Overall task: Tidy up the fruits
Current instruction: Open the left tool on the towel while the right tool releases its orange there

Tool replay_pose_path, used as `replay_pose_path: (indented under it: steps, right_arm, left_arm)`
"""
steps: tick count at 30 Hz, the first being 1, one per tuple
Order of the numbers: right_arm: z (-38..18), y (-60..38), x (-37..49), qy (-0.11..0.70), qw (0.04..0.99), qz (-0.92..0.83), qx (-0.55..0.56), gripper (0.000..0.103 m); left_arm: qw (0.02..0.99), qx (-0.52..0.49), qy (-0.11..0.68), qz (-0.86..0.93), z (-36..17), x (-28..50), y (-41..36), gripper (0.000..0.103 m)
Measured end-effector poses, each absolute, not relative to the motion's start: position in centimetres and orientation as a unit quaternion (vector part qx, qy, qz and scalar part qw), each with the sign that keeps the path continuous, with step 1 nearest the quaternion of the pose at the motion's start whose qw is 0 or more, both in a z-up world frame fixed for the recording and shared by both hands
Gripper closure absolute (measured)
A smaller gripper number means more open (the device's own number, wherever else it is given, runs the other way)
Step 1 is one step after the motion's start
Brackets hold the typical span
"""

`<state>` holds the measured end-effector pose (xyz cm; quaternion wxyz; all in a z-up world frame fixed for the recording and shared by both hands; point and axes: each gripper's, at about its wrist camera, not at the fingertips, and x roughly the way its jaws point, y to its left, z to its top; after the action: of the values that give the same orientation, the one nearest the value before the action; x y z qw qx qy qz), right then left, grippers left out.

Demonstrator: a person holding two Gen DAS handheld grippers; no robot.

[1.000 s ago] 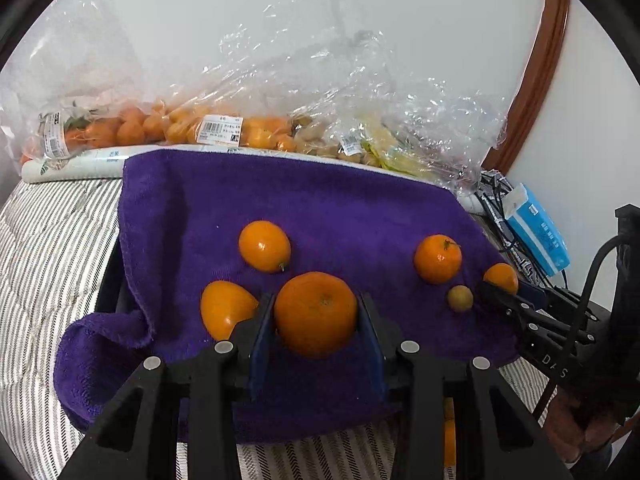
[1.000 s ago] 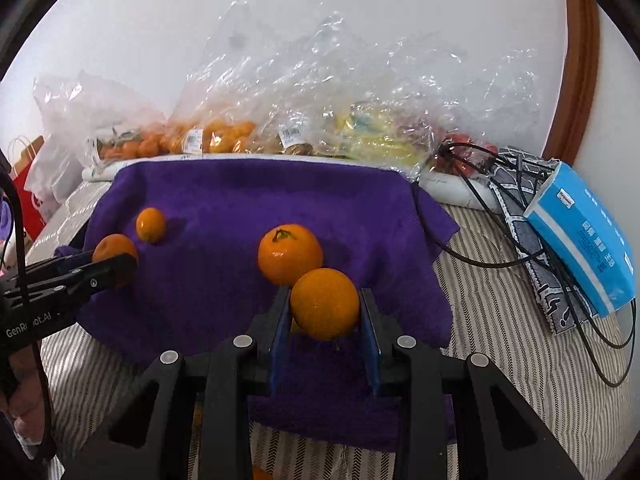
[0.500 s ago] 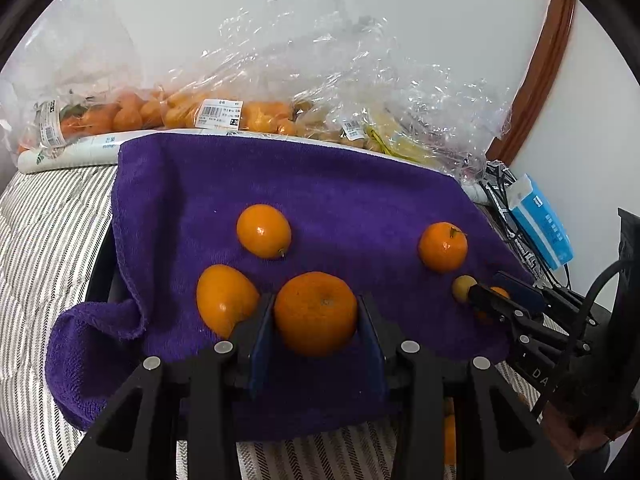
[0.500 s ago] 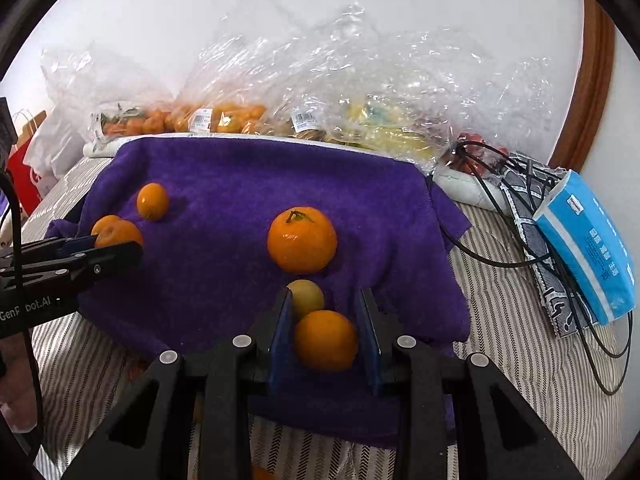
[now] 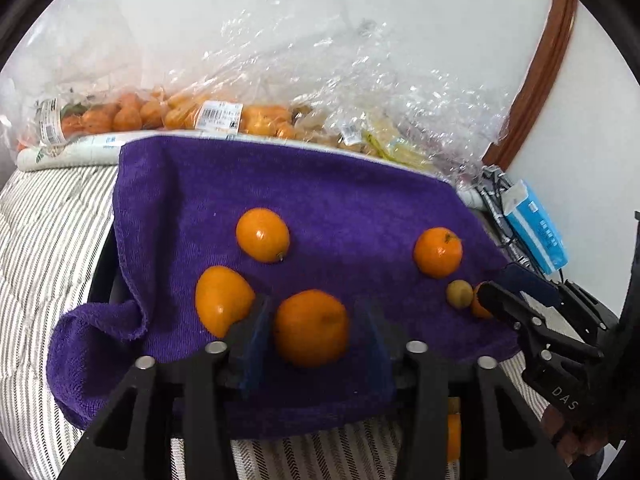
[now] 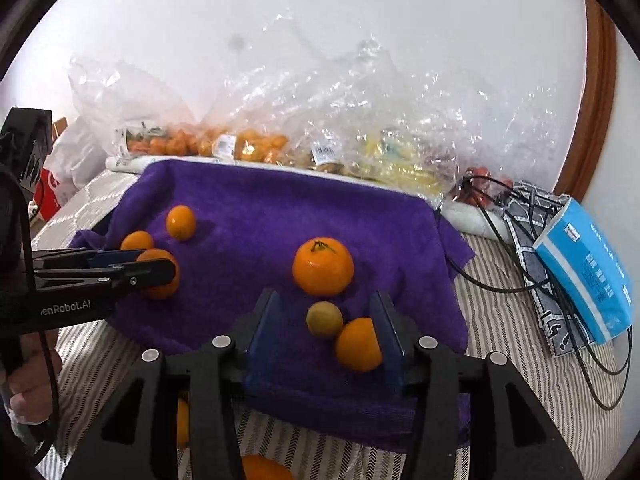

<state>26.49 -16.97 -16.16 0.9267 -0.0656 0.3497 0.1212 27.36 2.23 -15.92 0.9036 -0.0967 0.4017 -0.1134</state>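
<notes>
Left wrist view: the left gripper (image 5: 312, 330) stands with its blue-padded jaws spread around a round, dimpled orange (image 5: 311, 327) lying on the plush purple towel (image 5: 340, 196); a gap shows at the 3 o'clock pad. An egg-shaped orange (image 5: 222, 300) sits at its 9 o'clock. Right wrist view: the right gripper (image 6: 324, 334) is wide open, a smooth small orange (image 6: 358, 344) against its 3 o'clock pad, and a dull yellow-green round fruit (image 6: 324, 319) touching that orange at 10 o'clock. Crinkled clear plastic bags (image 6: 360, 120) lie at 12 o'clock.
</notes>
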Motion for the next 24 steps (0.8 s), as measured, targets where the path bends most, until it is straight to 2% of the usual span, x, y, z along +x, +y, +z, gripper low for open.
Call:
replay_pose_path:
  steps: [2, 11, 15, 24]
  right_arm:
    - [-16.0, -17.0, 26.4, 0.347, 0.928, 0.118, -0.063, 0.049]
    - [-14.6, -18.1, 25.8, 0.324, 0.94, 0.099, -0.036, 0.048]
    - [-13.1, -18.4, 25.0, 0.301, 0.949, 0.091, -0.025, 0.048]
    - [-11.0, -18.9, 20.9, 0.277, 0.959, 0.06, -0.013, 0.048]
  left_arm:
    - [0.907, -0.099, 0.391, -0.117, -15.5, 27.1, 2.3, 0.051]
    - [0.914, -0.104, 0.375, -0.114, -14.7, 26.4, 2.6, 0.048]
    - [0.924, -0.098, 0.356, -0.097, -14.1, 25.5, 2.8, 0.042]
    - [0.941, -0.073, 0.323, -0.065, -13.6, 21.6, 4.2, 0.042]
